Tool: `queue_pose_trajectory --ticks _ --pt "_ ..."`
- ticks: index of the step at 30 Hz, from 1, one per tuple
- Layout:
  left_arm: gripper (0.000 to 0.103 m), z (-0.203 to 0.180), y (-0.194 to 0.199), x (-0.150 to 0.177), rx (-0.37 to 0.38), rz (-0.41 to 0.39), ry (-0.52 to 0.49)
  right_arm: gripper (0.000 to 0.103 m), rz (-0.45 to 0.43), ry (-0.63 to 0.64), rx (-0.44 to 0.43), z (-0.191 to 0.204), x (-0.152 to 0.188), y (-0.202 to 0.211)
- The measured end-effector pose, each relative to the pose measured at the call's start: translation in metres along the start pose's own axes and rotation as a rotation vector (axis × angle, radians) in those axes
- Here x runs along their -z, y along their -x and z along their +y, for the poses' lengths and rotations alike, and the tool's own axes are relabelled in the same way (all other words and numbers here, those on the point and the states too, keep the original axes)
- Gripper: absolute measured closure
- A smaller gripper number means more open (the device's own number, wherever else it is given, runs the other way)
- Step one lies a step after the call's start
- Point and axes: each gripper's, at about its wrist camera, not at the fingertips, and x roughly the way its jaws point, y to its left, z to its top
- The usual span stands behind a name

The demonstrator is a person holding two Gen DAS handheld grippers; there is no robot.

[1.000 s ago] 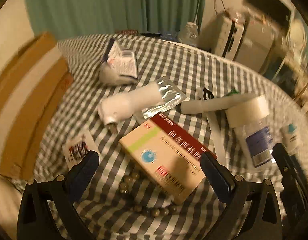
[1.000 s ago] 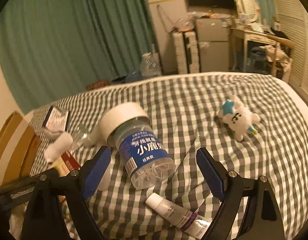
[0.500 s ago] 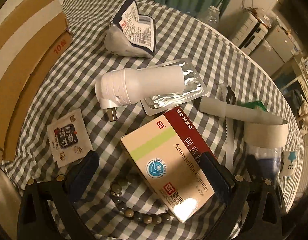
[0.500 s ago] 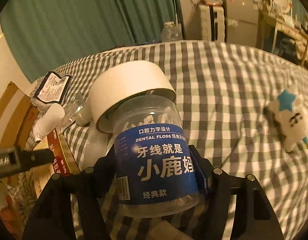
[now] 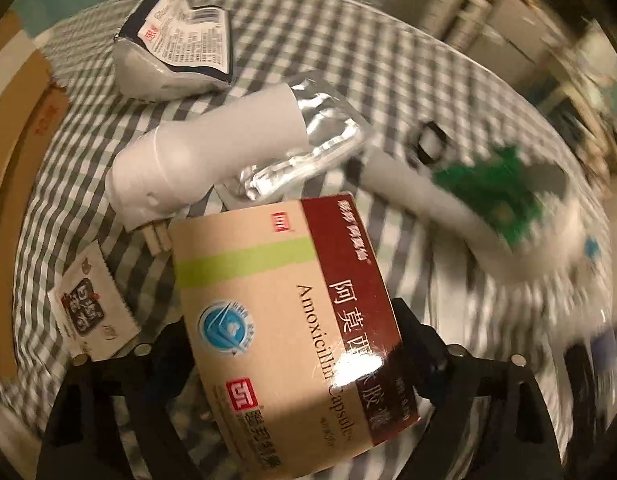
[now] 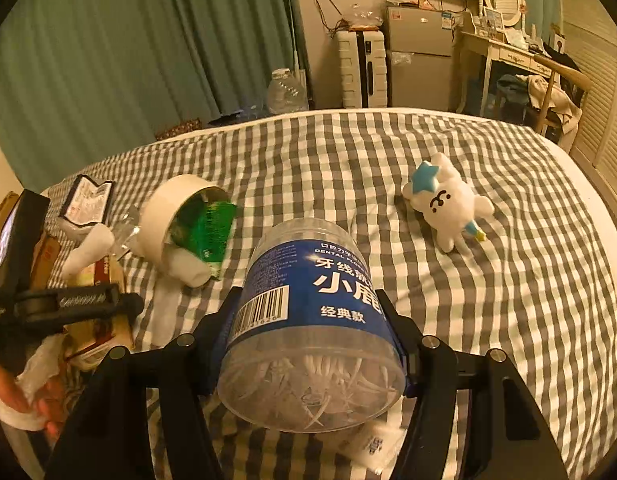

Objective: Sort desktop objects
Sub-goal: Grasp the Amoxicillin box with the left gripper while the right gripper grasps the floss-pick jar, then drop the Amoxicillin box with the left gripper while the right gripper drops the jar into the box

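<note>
My left gripper (image 5: pixel 292 344) is shut on the tan and maroon amoxicillin box (image 5: pixel 284 320) and holds it tilted above the checked cloth (image 5: pixel 388 72). My right gripper (image 6: pixel 308 320) is shut on the clear dental floss jar (image 6: pixel 308 320) with a blue label, lifted off the cloth (image 6: pixel 508 280). The left gripper (image 6: pixel 68 304) with the box shows at the left of the right wrist view.
On the cloth lie a white plug adapter (image 5: pixel 204 160), a foil blister pack (image 5: pixel 308 152), a dark pouch (image 5: pixel 180 52), a small sachet (image 5: pixel 92 300), a tape roll (image 6: pixel 176 208) with a green packet (image 6: pixel 204 228), a plush toy (image 6: pixel 444 204) and a tube (image 6: pixel 376 448). A cardboard box (image 5: pixel 20 120) stands left.
My left gripper closed on the amoxicillin box and lifted it. My right gripper closed on the floss jar and raised it away from the tape roll.
</note>
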Motion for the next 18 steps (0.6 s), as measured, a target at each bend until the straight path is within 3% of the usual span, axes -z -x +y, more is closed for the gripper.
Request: queue_pose_trajectory --ticks 2,5,12,18 --pt "0.017 0.020 0.022 0.014 0.086 -0.012 -0.016 0.041 -0.012 0.000 0.002 0.006 0.003 0.008" --pt "0.017 0.039 0.061 0.036 0.117 -0.074 -0.105 0.041 -0.031 -0.018 -0.025 0.018 0.012 0.026" --pt "0.017 0.050 0.136 0.042 0.114 -0.313 -0.329 0.041 -0.051 0.001 -0.081 0.069 0.041 0.075" --pt "0.017 0.103 0.187 0.035 0.267 -0.342 -0.260 0.041 -0.066 0.044 -0.115 0.128 0.054 0.119"
